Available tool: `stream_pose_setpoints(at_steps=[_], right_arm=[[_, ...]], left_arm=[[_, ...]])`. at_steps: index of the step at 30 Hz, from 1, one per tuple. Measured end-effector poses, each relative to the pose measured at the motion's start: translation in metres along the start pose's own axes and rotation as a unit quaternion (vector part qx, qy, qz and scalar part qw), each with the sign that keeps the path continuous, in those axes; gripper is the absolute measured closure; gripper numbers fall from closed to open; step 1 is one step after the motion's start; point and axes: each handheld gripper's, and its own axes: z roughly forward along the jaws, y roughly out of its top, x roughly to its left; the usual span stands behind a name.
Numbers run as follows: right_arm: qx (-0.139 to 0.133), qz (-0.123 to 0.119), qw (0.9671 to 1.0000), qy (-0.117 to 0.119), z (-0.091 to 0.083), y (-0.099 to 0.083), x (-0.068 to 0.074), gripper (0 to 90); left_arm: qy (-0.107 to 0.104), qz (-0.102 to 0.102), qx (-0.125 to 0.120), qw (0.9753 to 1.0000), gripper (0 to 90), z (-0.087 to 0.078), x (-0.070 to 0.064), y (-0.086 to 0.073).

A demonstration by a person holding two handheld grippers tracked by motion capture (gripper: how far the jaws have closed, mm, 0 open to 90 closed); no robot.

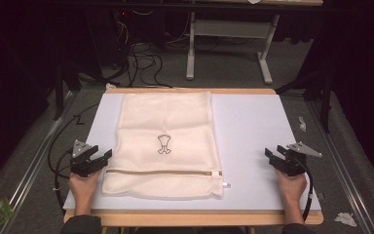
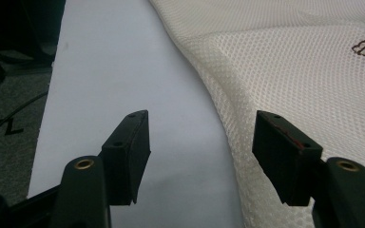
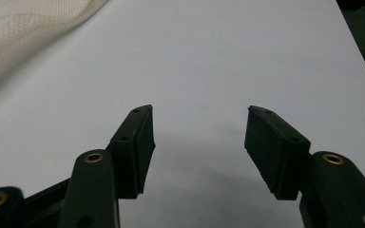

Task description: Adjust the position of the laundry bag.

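White table [image 1: 253, 126] under a dark room carries a cream mesh bag [image 1: 165, 131], flat, left of centre. Left gripper [image 1: 97, 158] waits just beside its edge, jaws released; right gripper [image 1: 276, 157] well apart, also released. Likely next: nip the bag's edge or zip

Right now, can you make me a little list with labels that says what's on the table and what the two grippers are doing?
Main thing: cream mesh laundry bag, lying flat
Bag details: small dark drawing in the middle; zipper across the near end
Surface: white board on a wooden table
Left gripper: open, beside the bag's left edge, holding nothing
Right gripper: open, over bare board, apart from the bag
Floor behind: black cables
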Motion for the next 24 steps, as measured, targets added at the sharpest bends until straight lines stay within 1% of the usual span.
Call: stream_pose_setpoints(at_steps=[2,4,6,7,11,13,14,16,17,19,20,21,22,24], right_arm=[[0.001,0.000,1.0000,-0.001,0.0003,0.0001,0.0003,44.6],[0.001,0.001,1.0000,0.000,0.0004,0.0001,-0.0001,44.4],[0.000,0.000,1.0000,-0.001,-0.0001,0.0000,0.0001,44.2],[0.001,-0.001,1.0000,-0.002,0.0004,0.0002,0.0002,44.1],[0.002,-0.005,1.0000,-0.002,0.0010,0.0005,0.0005,43.5],[0.003,-0.002,1.0000,-0.002,0.0009,0.0006,0.0001,43.1],[0.001,0.000,1.0000,-0.002,0.0008,0.0006,0.0000,42.8],[0.001,0.001,1.0000,0.000,0.0006,0.0007,0.0000,42.8],[0.006,0.000,1.0000,0.003,0.0009,0.0013,0.0001,43.8],[0.004,-0.005,1.0000,0.001,0.0008,0.0017,0.0005,48.1],[0.006,0.000,1.0000,0.002,0.0009,0.0019,0.0002,48.6],[0.006,0.000,1.0000,0.002,0.0009,0.0019,0.0002,48.6],[0.011,0.009,0.9999,0.009,0.0020,0.0026,-0.0025,48.0],[0.011,0.015,0.9998,0.010,0.0022,0.0029,-0.0043,47.2]], left_arm=[[0.001,-0.008,-0.001,1.0000,35.7,0.0000,0.0015,0.0000],[0.005,-0.016,-0.007,0.9998,33.9,-0.0015,0.0024,-0.0005],[0.003,-0.018,-0.016,0.9997,33.3,-0.0028,0.0031,-0.0013],[0.002,-0.018,-0.016,0.9997,33.3,-0.0029,0.0030,-0.0013],[-0.001,-0.013,-0.004,0.9999,31.3,-0.0009,0.0027,-0.0002],[-0.003,-0.013,-0.003,0.9999,32.1,-0.0005,0.0028,0.0000],[-0.007,-0.015,-0.001,0.9999,32.2,-0.0006,0.0039,0.0003],[-0.011,-0.018,-0.006,0.9998,34.8,-0.0010,0.0044,0.0001],[-0.009,-0.017,-0.021,0.9996,37.6,-0.0041,0.0043,-0.0011],[-0.007,-0.018,-0.025,0.9995,41.1,-0.0046,0.0039,-0.0012],[-0.007,-0.018,-0.025,0.9995,41.4,-0.0046,0.0039,-0.0012],[-0.005,-0.018,-0.023,0.9996,41.4,-0.0039,0.0037,-0.0009],[-0.007,-0.016,-0.013,0.9998,41.6,-0.0025,0.0038,0.0000],[-0.010,-0.010,-0.007,0.9999,41.5,-0.0018,0.0032,0.0007]])
